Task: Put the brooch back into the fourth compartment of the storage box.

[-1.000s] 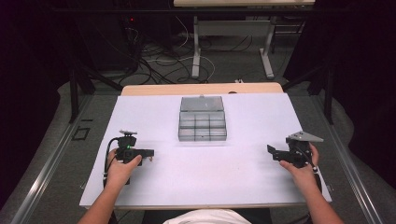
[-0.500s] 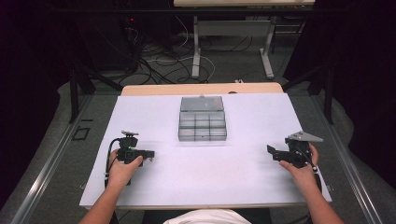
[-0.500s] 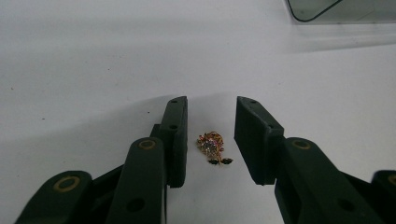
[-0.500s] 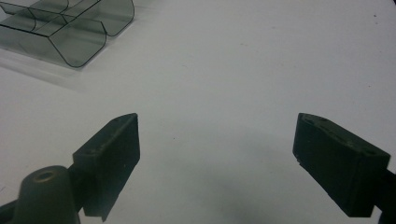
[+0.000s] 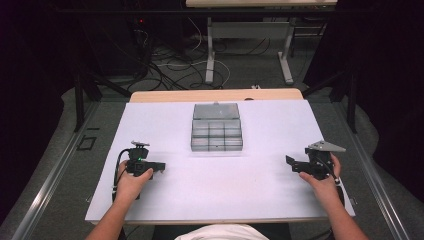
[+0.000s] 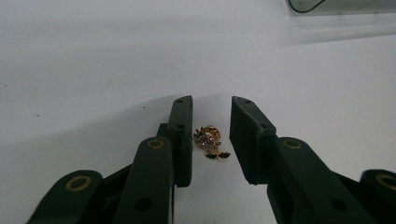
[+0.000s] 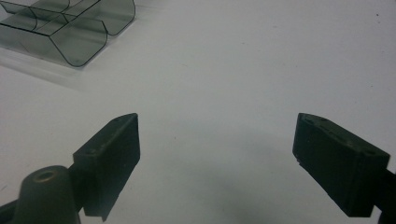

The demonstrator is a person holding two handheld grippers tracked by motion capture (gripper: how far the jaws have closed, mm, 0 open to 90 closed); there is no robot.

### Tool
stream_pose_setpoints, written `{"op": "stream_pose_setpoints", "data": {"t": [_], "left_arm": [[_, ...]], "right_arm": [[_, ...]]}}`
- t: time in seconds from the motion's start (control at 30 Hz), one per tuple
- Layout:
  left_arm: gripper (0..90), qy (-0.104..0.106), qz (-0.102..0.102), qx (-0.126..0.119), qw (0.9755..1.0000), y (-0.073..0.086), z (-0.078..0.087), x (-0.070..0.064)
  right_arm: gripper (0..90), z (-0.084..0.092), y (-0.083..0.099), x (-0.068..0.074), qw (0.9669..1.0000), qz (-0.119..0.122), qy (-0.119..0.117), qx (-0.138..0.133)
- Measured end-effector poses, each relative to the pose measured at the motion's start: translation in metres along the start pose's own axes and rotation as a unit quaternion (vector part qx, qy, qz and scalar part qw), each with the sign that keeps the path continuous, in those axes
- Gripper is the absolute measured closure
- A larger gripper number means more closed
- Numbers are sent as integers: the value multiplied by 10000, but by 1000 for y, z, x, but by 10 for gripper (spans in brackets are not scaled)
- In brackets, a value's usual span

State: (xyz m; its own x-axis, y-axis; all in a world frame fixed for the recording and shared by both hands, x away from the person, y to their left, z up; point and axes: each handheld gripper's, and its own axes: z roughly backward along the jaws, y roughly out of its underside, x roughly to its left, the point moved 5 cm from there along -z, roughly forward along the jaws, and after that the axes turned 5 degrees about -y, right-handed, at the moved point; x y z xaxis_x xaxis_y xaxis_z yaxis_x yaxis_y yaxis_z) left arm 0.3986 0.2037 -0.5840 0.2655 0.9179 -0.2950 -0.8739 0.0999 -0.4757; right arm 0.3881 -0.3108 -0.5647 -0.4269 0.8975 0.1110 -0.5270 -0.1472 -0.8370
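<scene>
A small gold jewelled brooch (image 6: 208, 142) lies flat on the white table (image 6: 93, 70).

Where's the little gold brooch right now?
In the left gripper view, the gold brooch lies on the white table between the left gripper's nearly closed jaws, closer to the left one.

— What sort of place is this?
— A lab, a recording setup: a white-covered table (image 5: 260, 190) under dark curtains (image 5: 385, 75) (blacked out all round), loose cables (image 5: 165, 70) on grey carpet, desk legs (image 5: 210, 55) behind.
</scene>
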Motion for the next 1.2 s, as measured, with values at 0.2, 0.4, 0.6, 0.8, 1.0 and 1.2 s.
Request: {"op": "stream_pose_setpoints", "data": {"t": [0.2, 0.4, 0.6, 0.8, 1.0, 1.2], "left_arm": [[724, 11, 1, 41, 10000, 1, 0, 0], [754, -22, 32, 66, 10000, 1, 0, -1], [772, -13, 36, 103, 9999, 1, 0, -1], [778, -14, 40, 74, 10000, 1, 0, -1], [780, -6, 59, 63, 10000, 1, 0, -1], [780, -2, 30, 96, 9999, 1, 1, -1]], "right_arm": [[146, 0, 0, 0, 10000, 5, -6, 4], [146, 0, 0, 0, 10000, 1, -34, 36], [146, -1, 1, 0, 10000, -1, -4, 18], [146, -1, 1, 0, 10000, -6, -1, 22], [146, 0, 1, -1, 10000, -35, -28, 49], [146, 0, 1, -1, 10000, -29, -13, 57]]}}
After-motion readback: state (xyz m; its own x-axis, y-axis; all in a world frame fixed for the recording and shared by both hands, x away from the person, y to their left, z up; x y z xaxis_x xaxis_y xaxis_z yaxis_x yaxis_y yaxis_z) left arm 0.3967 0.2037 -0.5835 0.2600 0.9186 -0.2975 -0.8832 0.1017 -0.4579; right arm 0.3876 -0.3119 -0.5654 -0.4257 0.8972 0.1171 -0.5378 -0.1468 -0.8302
